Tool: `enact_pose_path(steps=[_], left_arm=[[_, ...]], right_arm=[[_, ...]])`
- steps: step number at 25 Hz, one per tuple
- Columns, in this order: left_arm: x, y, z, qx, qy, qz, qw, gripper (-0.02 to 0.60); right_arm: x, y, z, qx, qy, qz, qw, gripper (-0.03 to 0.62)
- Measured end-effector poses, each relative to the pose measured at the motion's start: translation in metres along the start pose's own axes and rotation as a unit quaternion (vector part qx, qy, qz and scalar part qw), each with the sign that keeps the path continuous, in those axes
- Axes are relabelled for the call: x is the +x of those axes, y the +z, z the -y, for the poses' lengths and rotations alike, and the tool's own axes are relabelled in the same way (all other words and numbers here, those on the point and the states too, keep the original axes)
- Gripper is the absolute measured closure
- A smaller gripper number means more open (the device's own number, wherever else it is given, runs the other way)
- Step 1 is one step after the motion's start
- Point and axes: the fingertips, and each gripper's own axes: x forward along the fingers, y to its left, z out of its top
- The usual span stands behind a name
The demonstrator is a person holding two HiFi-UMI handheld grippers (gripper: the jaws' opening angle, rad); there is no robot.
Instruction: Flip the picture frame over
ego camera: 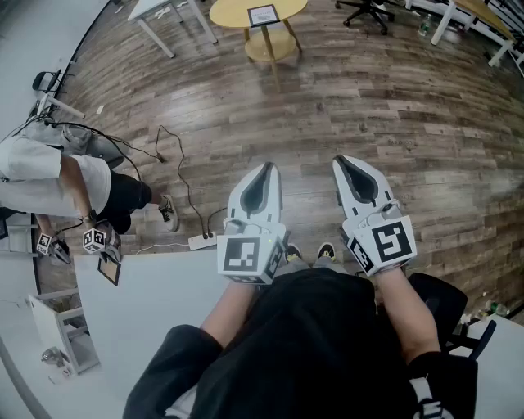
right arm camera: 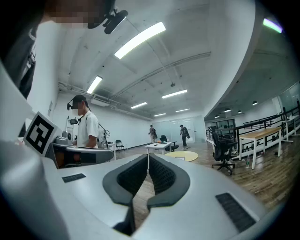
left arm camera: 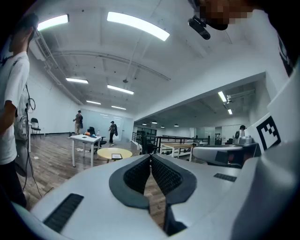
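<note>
Left gripper: your left gripper (left arm camera: 150,157) is clenched; its dark pads meet at the tips with nothing between them; it is held out over bare floor, pointing slightly down.
Right gripper: your right gripper (right arm camera: 148,157) is also clenched and empty; it is held level, just beside the left one, and the two do not touch.
Picture frame: the picture frame (ego camera: 264,15) lies flat on the round yellow table (ego camera: 233,12), close to the rim that faces you; it shows a dark border and a pale middle; it is well apart from both grippers.
Open room: a wide stretch of wooden floor (ego camera: 344,106) lies bare between your grippers and the yellow table.
Left edge: a person in a white shirt (ego camera: 49,176) stands at your left, holding marker cubes; a black cable (ego camera: 182,176) trails across the floor to a white power strip (ego camera: 202,241) just left of your left gripper.
Near edge: a white tabletop (ego camera: 147,286) runs along your lower left; its edge sits just behind the power strip; a white shelf unit (ego camera: 61,331) stands beside it.
Far edge: a white table (ego camera: 168,12) stands left of the yellow one; a black office chair (ego camera: 368,10) stands to its right; more white table legs (ego camera: 446,20) close the far right corner.
</note>
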Motion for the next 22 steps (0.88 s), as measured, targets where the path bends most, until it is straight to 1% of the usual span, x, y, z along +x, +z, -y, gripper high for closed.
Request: enact_pose_path(steps=[3, 11, 16, 22], left_arm=[[-0.001, 0.001, -0.002, 0.002, -0.002, 0.004, 1.0, 0.552], [-0.002, 0.004, -0.022, -0.008, -0.007, 0.01, 0.9999, 0.552], [-0.004, 0.001, -0.043, -0.014, -0.007, 0.013, 0.9998, 0.552], [-0.006, -0.005, -0.062, -0.013, -0.011, 0.013, 0.9998, 0.552]], right_arm=[[0.001, -0.001, -0.002, 0.0, -0.002, -0.001, 1.0, 0.569], [0.015, -0.003, -0.016, -0.004, -0.004, -0.005, 1.0, 0.569], [0.027, -0.002, -0.033, -0.016, 0.005, 0.0, 1.0, 0.569], [0.038, -0.007, -0.045, -0.015, 0.006, 0.001, 1.0, 0.569]])
